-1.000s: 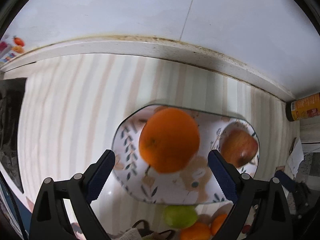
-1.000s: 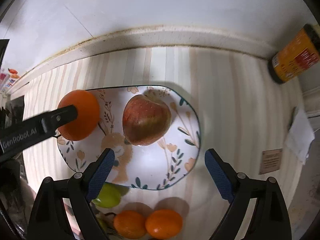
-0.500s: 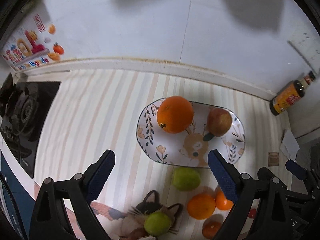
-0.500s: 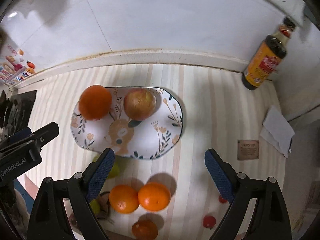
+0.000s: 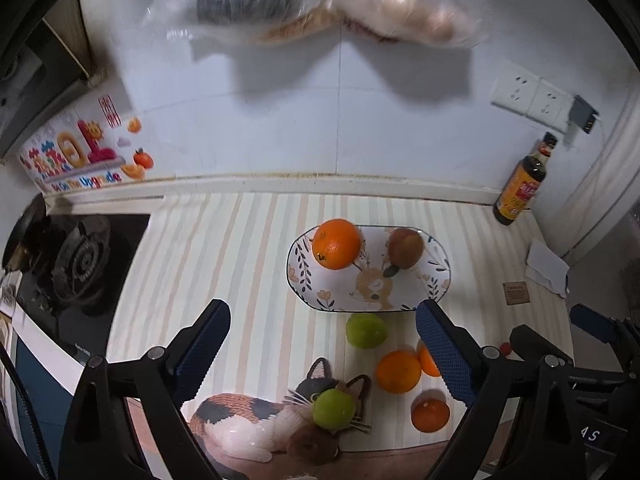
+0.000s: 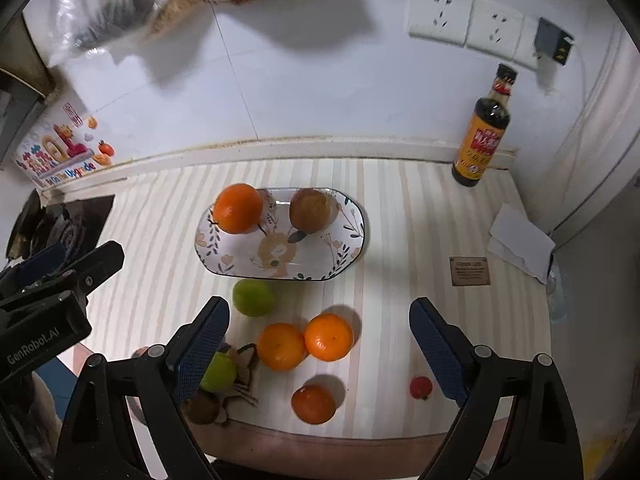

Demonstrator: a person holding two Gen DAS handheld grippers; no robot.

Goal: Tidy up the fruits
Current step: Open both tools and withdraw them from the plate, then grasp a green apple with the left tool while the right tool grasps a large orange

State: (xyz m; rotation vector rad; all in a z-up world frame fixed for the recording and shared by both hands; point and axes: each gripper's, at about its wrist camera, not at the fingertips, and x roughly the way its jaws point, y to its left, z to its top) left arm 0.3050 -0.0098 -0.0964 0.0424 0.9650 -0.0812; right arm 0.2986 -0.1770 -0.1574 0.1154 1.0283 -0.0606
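1. Both our tongs are released: the left tongs [image 5: 322, 344] and the right tongs [image 6: 318, 340] stand wide apart with nothing between their pads, hanging high above the striped counter [image 6: 400, 216]
2. A second ago we were low over the plate [image 6: 352, 240], the left tongs around the big orange [image 6: 238, 208] and the right ones just short of the apple [image 6: 310, 210]; since then both have pulled up and back, so the whole counter has come into view
3. The orange and the apple now sit side by side on the plate, apart from each other and from us, which we judge means those two are placed
4. Still off the plate, in front of it: a green fruit [image 6: 254, 296] just beside the rim, two oranges [image 6: 306, 344] touching, a smaller orange [image 6: 313, 403], a small red fruit [image 6: 420, 387], and another green fruit [image 6: 218, 372] on the cat mat [image 5: 256, 420]
5. We judge the task partly done; next we pick from the loose fruit
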